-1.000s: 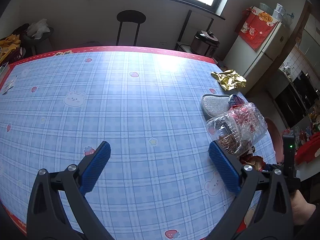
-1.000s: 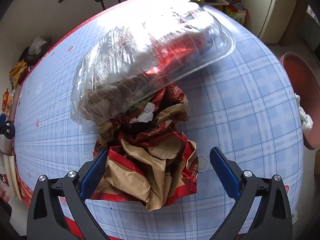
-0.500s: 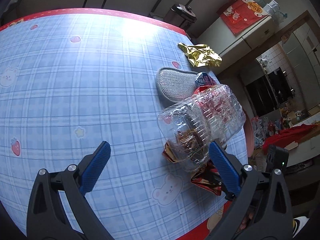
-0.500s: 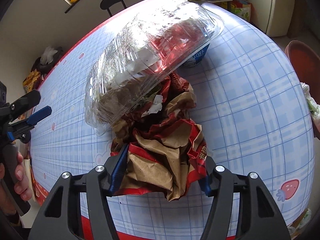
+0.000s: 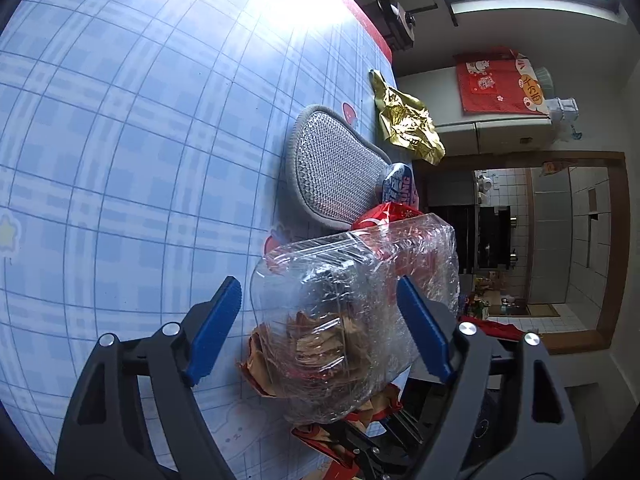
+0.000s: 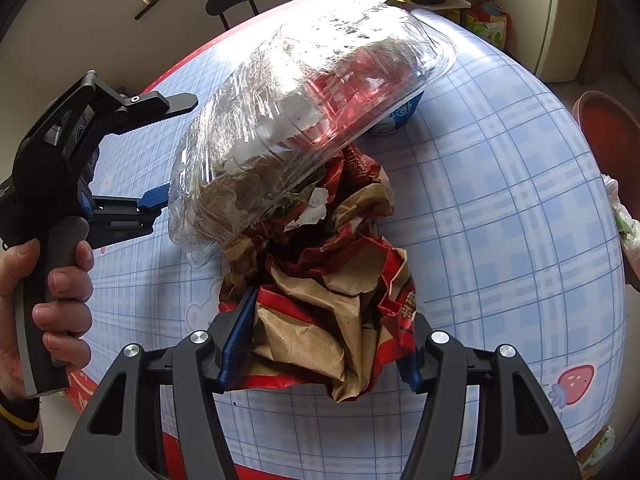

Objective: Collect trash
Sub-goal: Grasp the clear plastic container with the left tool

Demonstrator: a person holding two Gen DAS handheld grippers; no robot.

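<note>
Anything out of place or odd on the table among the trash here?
Yes: a grey shoe insole lies on the table among the food trash, beside the clear plastic container, which sits tilted on the crumpled red-and-brown paper bag.

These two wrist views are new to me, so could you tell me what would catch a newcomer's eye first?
The crumpled clear plastic container dominates, lying tilted on a red-and-brown paper bag near the table's edge. The right gripper is clamped on the bag, while the left gripper is closing around the container's near end. Behind them on the blue checked tablecloth lie a grey mesh insole and a crumpled gold foil wrapper.
</note>
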